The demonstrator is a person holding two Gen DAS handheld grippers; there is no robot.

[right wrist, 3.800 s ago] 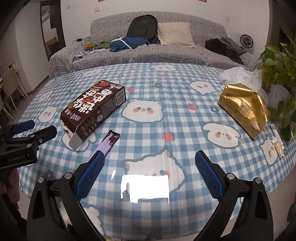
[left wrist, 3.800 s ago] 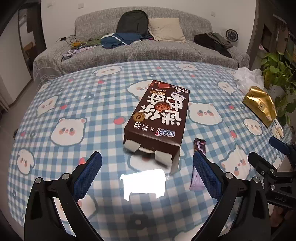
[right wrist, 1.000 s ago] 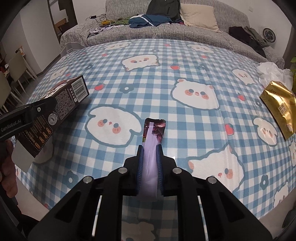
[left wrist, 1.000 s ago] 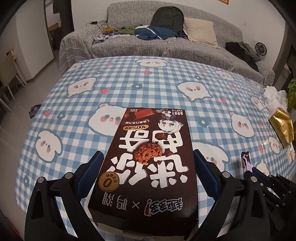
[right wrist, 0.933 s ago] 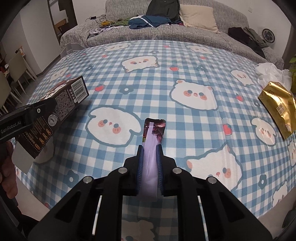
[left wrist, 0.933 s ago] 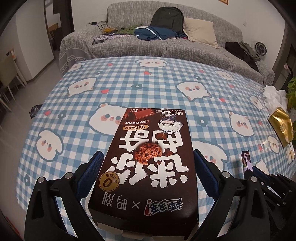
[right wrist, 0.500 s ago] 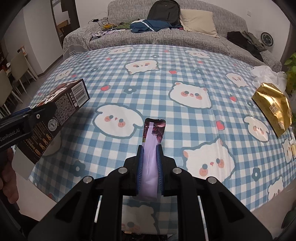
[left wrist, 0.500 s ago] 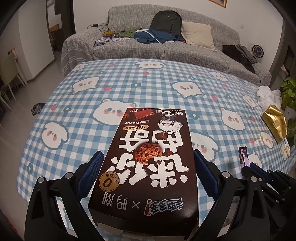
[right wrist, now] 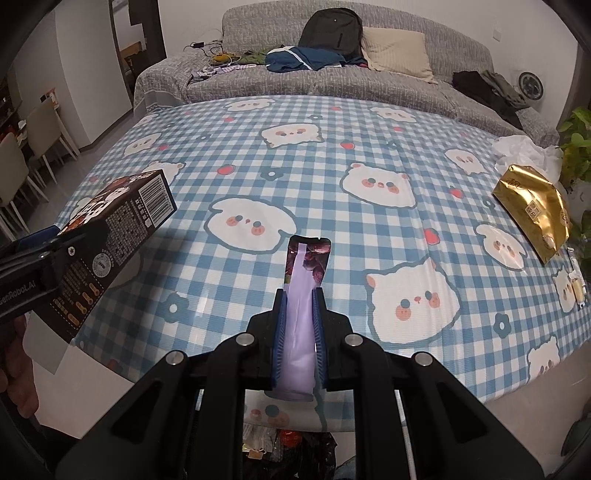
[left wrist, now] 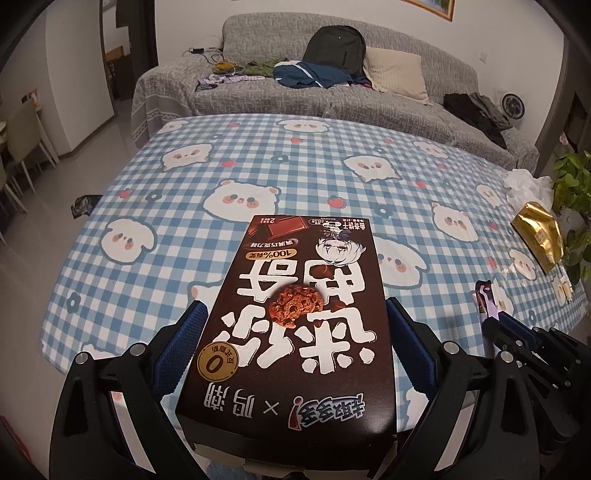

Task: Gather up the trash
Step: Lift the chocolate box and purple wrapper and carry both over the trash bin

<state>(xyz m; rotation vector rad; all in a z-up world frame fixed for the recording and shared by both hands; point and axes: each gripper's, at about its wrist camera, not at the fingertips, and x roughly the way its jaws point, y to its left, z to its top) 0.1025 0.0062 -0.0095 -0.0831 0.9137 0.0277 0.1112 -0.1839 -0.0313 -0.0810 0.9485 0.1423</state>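
Far left in the right wrist view: part of a bare hand [right wrist: 16, 365] at the frame edge, below the left hand-held gripper [right wrist: 48, 254]. Clamped across its width in the left hand-held gripper [left wrist: 293, 332]: a dark brown cookie box [left wrist: 295, 314], blue pads [left wrist: 181, 343] pressed against both long sides, box lifted clear of the checked worktop [left wrist: 166, 206] and jutting forward over it, printed face up, torn flap end nearest the camera. Seen from the right wrist as well, the same box [right wrist: 110, 236] tilted, barcode end pointing over the worktop [right wrist: 369, 147]. Further right, pinched nearly closed in the right hand-held gripper [right wrist: 299, 325]: a thin purple wrapper [right wrist: 304, 288], standing out ahead of the fingers [right wrist: 279, 332], its printed tip above the bear-patterned cloth, its lower end hanging past the pads toward the camera. Below that, under the worktop edge: a dark bag of mixed rubbish [right wrist: 284, 458], only partly visible. Far right on the worktop, well apart from both tools: a gold foil pouch [right wrist: 532, 206] lying flat, crumpled white paper [right wrist: 524, 147] just behind it, green plant leaves [right wrist: 576, 155] at the edge. Behind everything: a grey sofa [right wrist: 332, 85] strewn with a backpack [right wrist: 330, 27] and clothes.
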